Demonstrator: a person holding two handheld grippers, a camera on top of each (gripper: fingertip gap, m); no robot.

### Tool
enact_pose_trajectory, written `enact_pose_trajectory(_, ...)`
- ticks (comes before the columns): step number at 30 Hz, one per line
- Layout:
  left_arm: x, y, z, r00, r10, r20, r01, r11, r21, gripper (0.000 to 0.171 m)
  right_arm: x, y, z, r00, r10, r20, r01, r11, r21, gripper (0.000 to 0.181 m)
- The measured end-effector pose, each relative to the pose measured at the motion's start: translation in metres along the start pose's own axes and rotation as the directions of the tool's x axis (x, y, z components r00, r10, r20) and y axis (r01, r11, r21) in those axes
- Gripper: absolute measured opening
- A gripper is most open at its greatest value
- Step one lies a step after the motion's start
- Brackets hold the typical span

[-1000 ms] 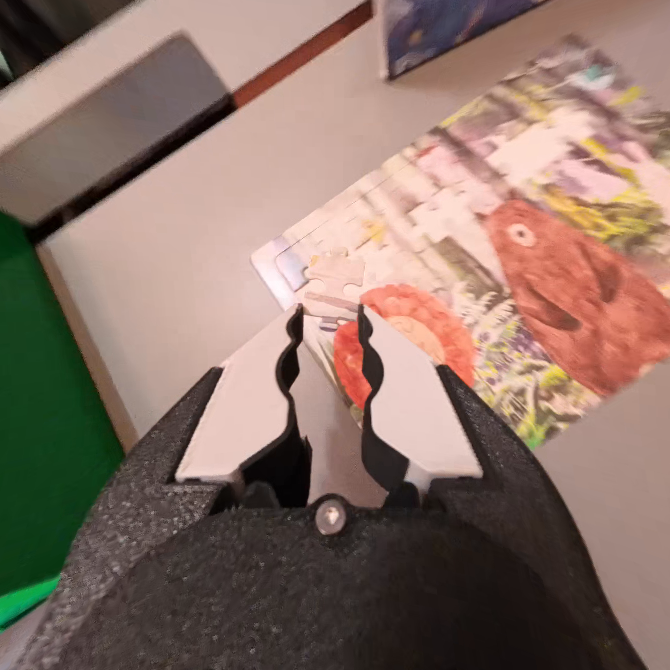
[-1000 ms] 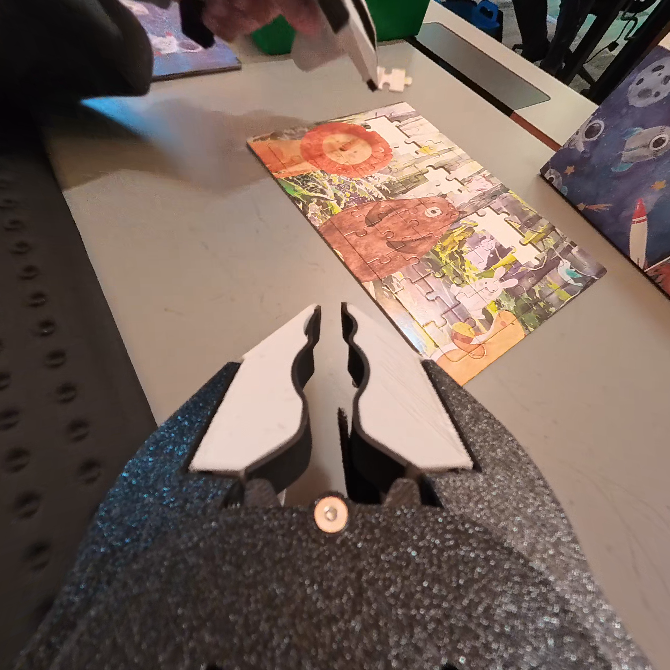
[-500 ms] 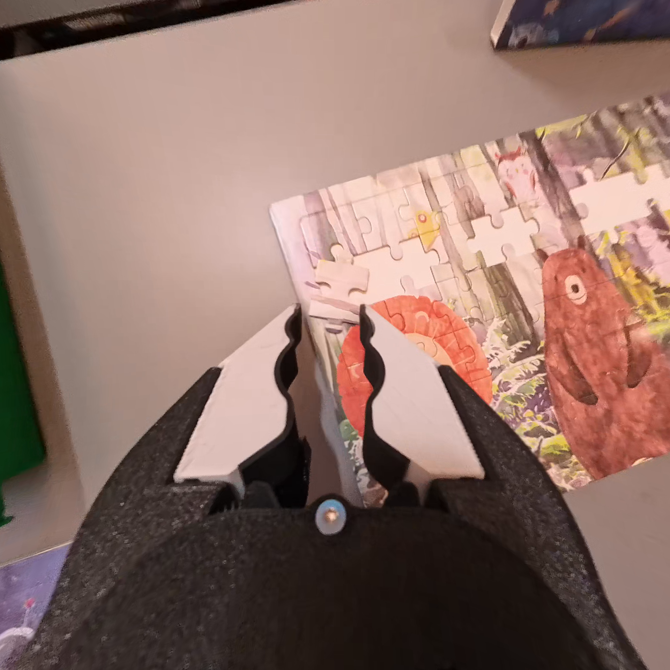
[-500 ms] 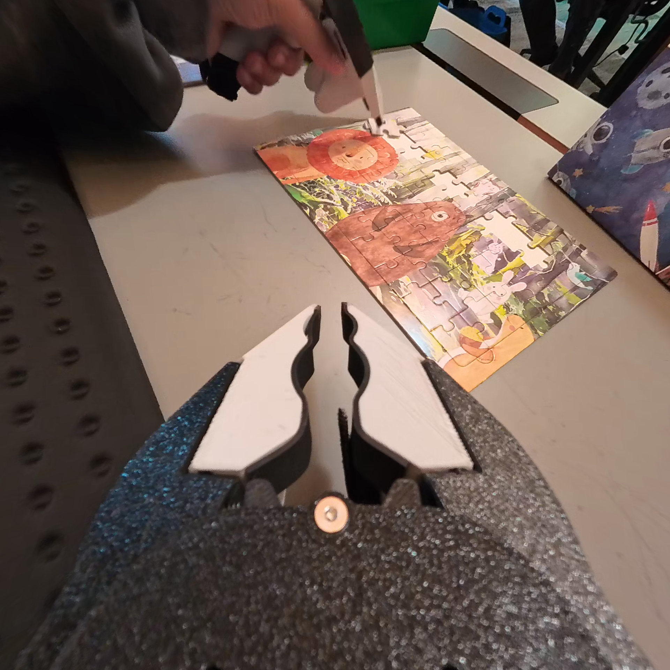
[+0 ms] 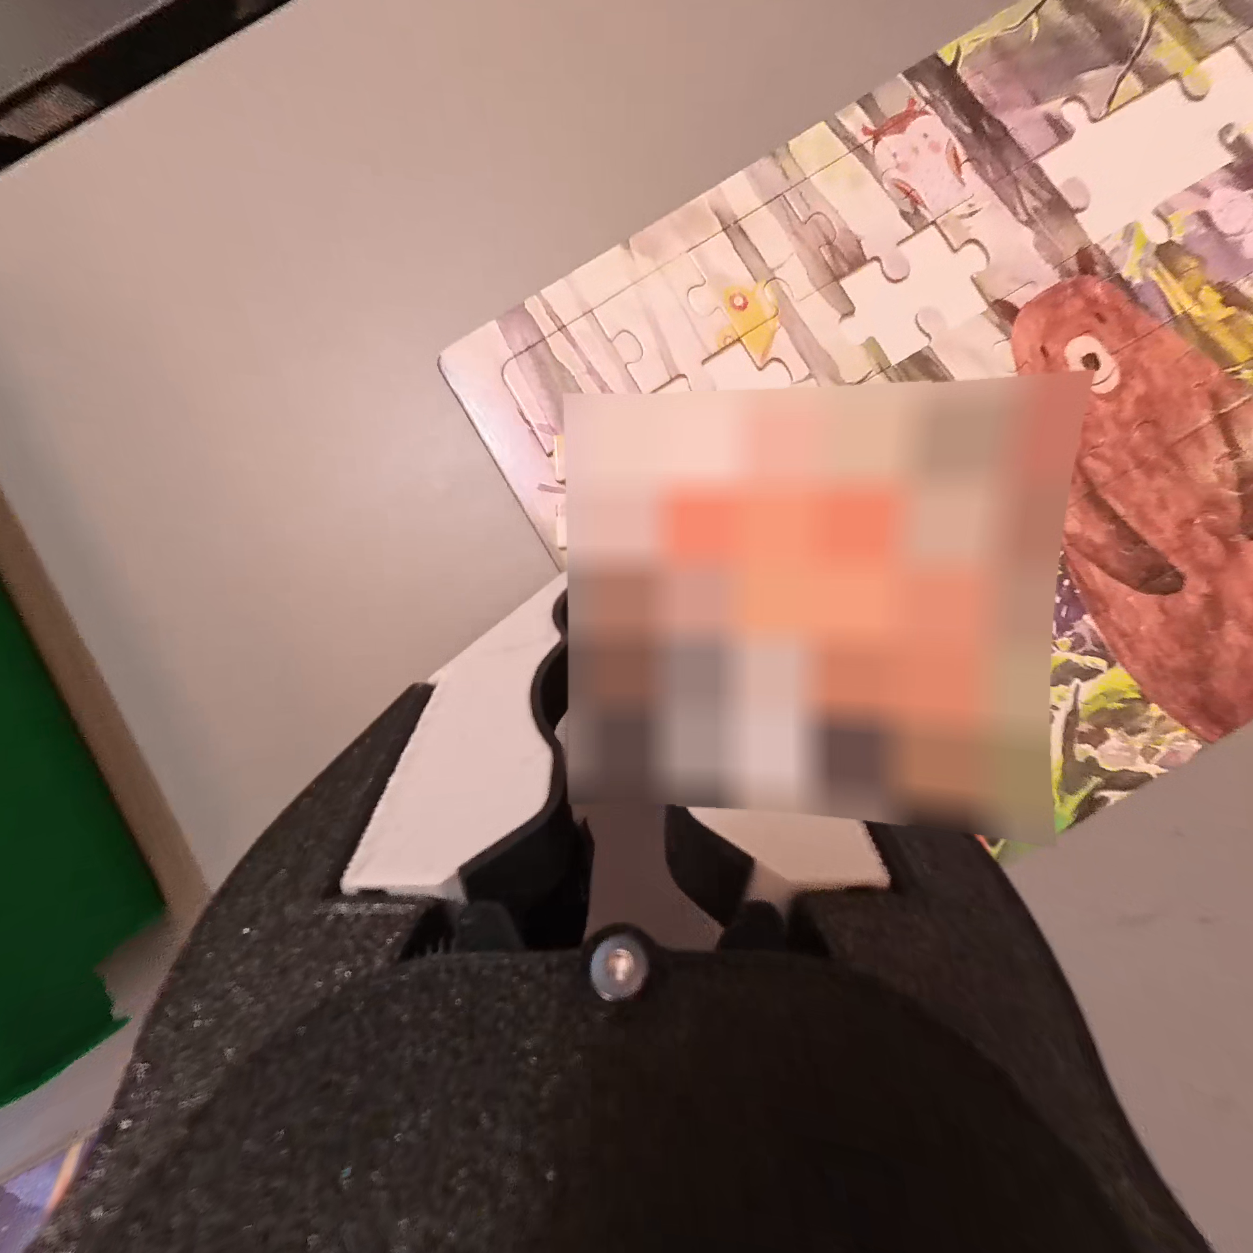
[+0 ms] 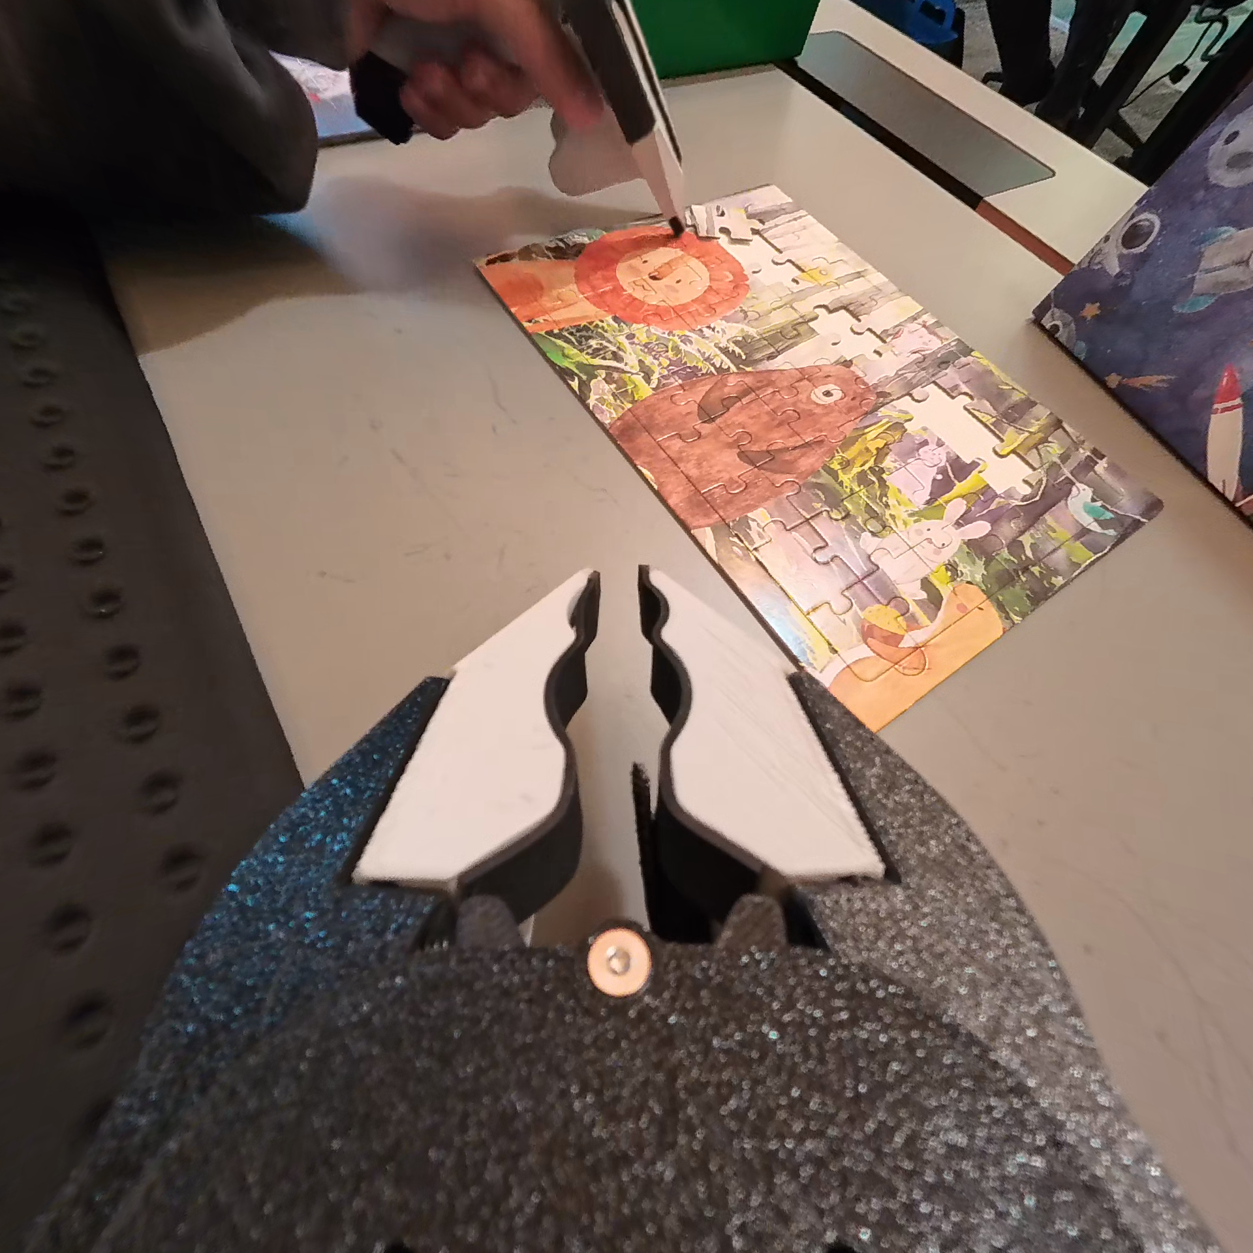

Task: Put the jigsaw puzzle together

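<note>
Left wrist view: the left hand-held gripper (image 5: 651, 610) points down at the near-left corner of the jigsaw puzzle (image 5: 847, 271), which lies flat on the pale desk (image 5: 271, 271). A mosaic patch covers the fingertips and that corner, so from here I cannot tell whether the jaws are clenched or released. Several white gaps show among the fitted pieces — one beside the brown bear's head. Left of the puzzle the desk is bare as far as its edge, where a green bin (image 5: 54, 813) stands just past a thin seam.

Right wrist view: the right hand-held gripper (image 6: 618, 590) hangs over bare desk (image 6: 407, 441) near the puzzle's (image 6: 813, 420) closest corner, jaws slightly parted and grasping nothing. At the far end, the left hand-held gripper (image 6: 674, 224) comes down steeply, its tip touching the board at the lion's mane; a loose piece (image 6: 722, 222) lies just beside the tip, and whether the fingers pinch it cannot be told. A dark dotted mat (image 6: 81, 610) runs along the desk's left side, leaving a wide clear strip between it and the puzzle. A space-themed board (image 6: 1166, 325) leans near the right edge, close to the puzzle's far long side. No readable writing shows.
</note>
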State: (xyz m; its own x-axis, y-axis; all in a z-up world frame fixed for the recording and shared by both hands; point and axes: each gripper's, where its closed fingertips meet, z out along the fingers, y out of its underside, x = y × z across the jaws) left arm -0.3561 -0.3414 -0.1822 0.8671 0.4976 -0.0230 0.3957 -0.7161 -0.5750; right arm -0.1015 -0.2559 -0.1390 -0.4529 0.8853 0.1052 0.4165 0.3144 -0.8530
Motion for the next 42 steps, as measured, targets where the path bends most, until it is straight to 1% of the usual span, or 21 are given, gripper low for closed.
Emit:
enact_pose_trajectory(3,-0.001,-0.003,0.002,0.998,0.043,0.034,-0.044,0.999,0.001,0.017,0.0,0.0,0.0,1.0,-0.002,-0.001,0.002,1.0,-0.001,0.011)
enact_pose_trajectory(7,0.002,-0.004,0.004,0.997,0.069,0.023,-0.068,0.998,-0.016,0.01,-0.001,0.001,0.0,1.0,-0.004,0.001,0.004,1.0,-0.003,0.011)
enact_pose_trajectory(9,0.006,-0.004,0.004,0.998,0.061,-0.009,-0.061,0.998,-0.025,0.001,-0.001,0.001,0.0,1.0,-0.004,0.002,0.004,1.0,-0.005,0.011)
enact_pose_trajectory(12,0.02,-0.009,0.001,0.994,0.032,-0.102,-0.032,0.999,-0.002,0.0,-0.001,0.002,0.001,1.0,-0.006,0.004,0.006,1.0,-0.009,0.011)
enact_pose_trajectory(13,0.02,-0.012,-0.001,0.994,0.03,-0.107,-0.029,0.999,0.013,0.0,-0.001,0.002,0.001,1.0,-0.007,0.003,0.007,1.0,-0.009,0.011)
enact_pose_trajectory(14,0.015,-0.014,-0.001,0.996,0.032,-0.079,-0.031,0.999,0.023,0.005,-0.001,0.002,0.001,1.0,-0.007,0.004,0.007,1.0,-0.009,0.011)
enact_pose_trajectory(16,0.0,-0.019,0.0,0.999,0.052,0.001,-0.052,0.998,0.027,0.027,-0.002,0.002,0.001,1.0,-0.006,0.006,0.006,1.0,-0.011,0.011)
enact_pose_trajectory(19,-0.009,-0.023,0.007,0.998,0.054,0.037,-0.054,0.999,-0.004,0.029,-0.002,0.003,0.001,1.0,-0.007,0.007,0.007,1.0,-0.014,0.011)
enact_pose_trajectory(23,-0.006,-0.02,0.015,1.0,0.028,0.006,-0.028,0.997,-0.071,0.028,-0.002,0.003,0.002,1.0,-0.008,0.007,0.008,1.0,-0.018,0.011)
enact_pose_trajectory(29,-0.008,-0.018,0.012,1.0,-0.029,0.002,0.03,0.995,-0.098,0.035,-0.003,0.005,0.002,1.0,-0.007,0.013,0.008,1.0,-0.024,0.011)
enact_pose_trajectory(34,-0.005,-0.015,0.013,1.0,-0.013,-0.022,0.01,0.994,-0.108,0.033,-0.004,0.005,0.003,1.0,-0.01,0.017,0.011,1.0,-0.029,0.012)
enact_pose_trajectory(36,-0.004,-0.016,0.013,0.999,0.014,-0.029,-0.017,0.994,-0.107,0.027,-0.004,0.006,0.003,1.0,-0.01,0.017,0.011,0.999,-0.032,0.012)
enact_pose_trajectory(40,0.006,-0.022,0.01,0.991,0.122,-0.048,-0.125,0.99,-0.071,0.003,-0.004,0.006,0.003,1.0,-0.011,0.016,0.011,0.999,-0.033,0.012)
enact_pose_trajectory(42,0.012,-0.028,0.006,0.986,0.159,-0.059,-0.162,0.985,-0.056,0.001,-0.004,0.006,0.003,1.0,-0.011,0.016,0.012,0.999,-0.034,0.012)
